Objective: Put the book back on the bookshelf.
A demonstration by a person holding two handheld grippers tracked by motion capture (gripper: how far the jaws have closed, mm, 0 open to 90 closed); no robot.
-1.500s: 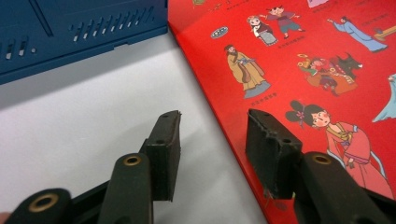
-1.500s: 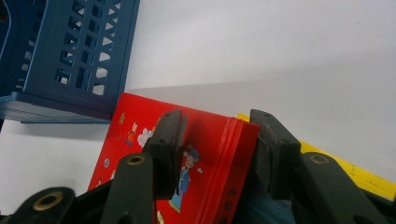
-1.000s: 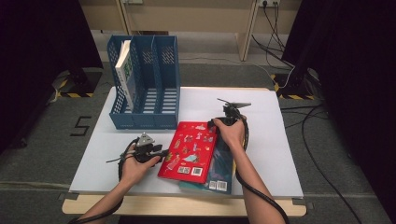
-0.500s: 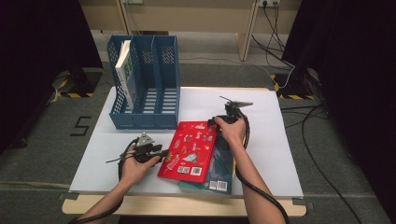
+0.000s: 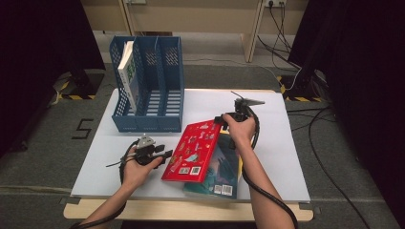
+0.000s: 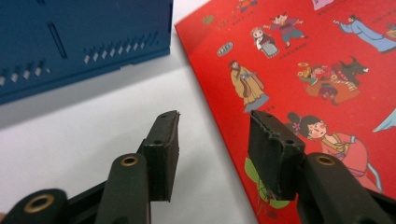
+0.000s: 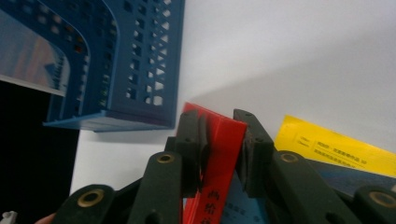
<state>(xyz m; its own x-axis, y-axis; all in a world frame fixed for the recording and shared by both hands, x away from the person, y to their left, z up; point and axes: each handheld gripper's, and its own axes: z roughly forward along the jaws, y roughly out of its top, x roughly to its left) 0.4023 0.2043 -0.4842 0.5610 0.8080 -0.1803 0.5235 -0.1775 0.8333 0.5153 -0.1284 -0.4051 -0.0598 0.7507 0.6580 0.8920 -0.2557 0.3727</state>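
Right gripper point(image 7: 217, 154) freshly closed, jaws pinching far spine corner of red book point(image 5: 193, 150), tilted atop teal book point(image 5: 224, 171). Long axis toward person. Left gripper point(image 6: 212, 156) half open, empty, beside near-left edge. Blue file rack point(image 5: 148, 90) beyond, left.

Most of the lower book point(image 5: 223, 168), hidden beneath the red book point(image 5: 193, 151)

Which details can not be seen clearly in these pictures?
- High view: the dark book lies mostly hidden beneath the red book; its cover is too small to read.
- Right gripper view: the red book's spine text is cut off by the bottom edge and the jaws.
- High view: the book in the blue file rack shows too small to identify.
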